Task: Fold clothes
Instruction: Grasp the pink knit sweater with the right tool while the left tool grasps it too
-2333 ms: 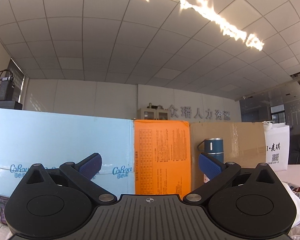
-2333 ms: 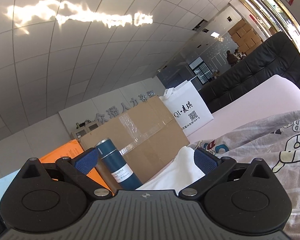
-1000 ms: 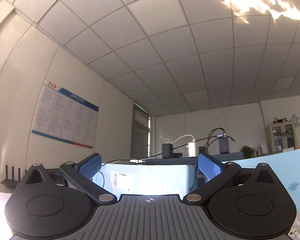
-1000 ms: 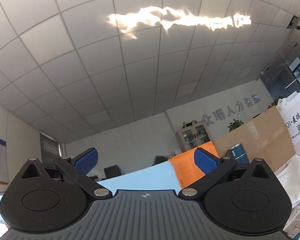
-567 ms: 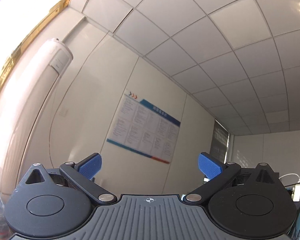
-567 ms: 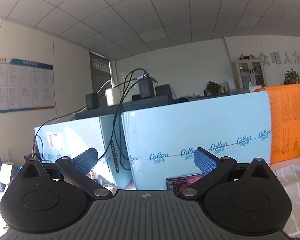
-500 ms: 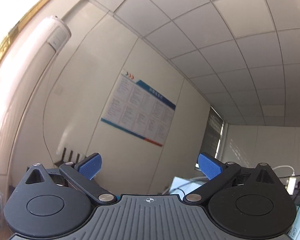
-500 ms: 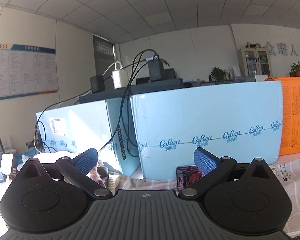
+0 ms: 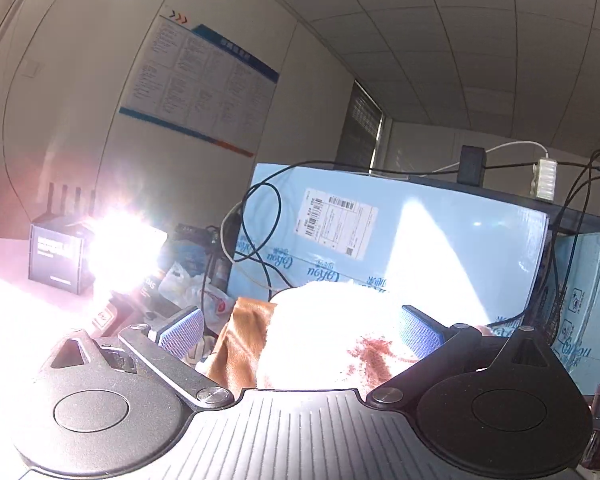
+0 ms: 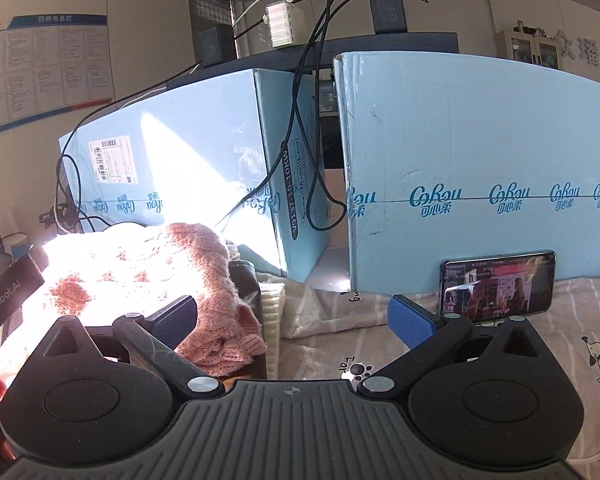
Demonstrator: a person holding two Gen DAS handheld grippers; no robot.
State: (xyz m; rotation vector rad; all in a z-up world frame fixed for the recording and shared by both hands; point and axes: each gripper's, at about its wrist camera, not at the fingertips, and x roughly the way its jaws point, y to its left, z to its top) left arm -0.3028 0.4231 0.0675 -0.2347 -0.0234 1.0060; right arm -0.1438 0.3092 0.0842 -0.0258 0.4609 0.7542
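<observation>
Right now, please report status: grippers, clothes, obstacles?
Left gripper open, right gripper open. Pink knit sweater heaped, unfolded, ungrasped. Phone and cables nearby.

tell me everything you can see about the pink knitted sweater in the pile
The pink sweater is a loose, chunky knit, salmon pink with a fuzzy texture. It lies crumpled on top of a heap of clothes, one ribbed edge drooping over the dark item below. Sunlight washes out its left part. In the left wrist view it sits between the open fingers, glare hiding any contact.
</observation>
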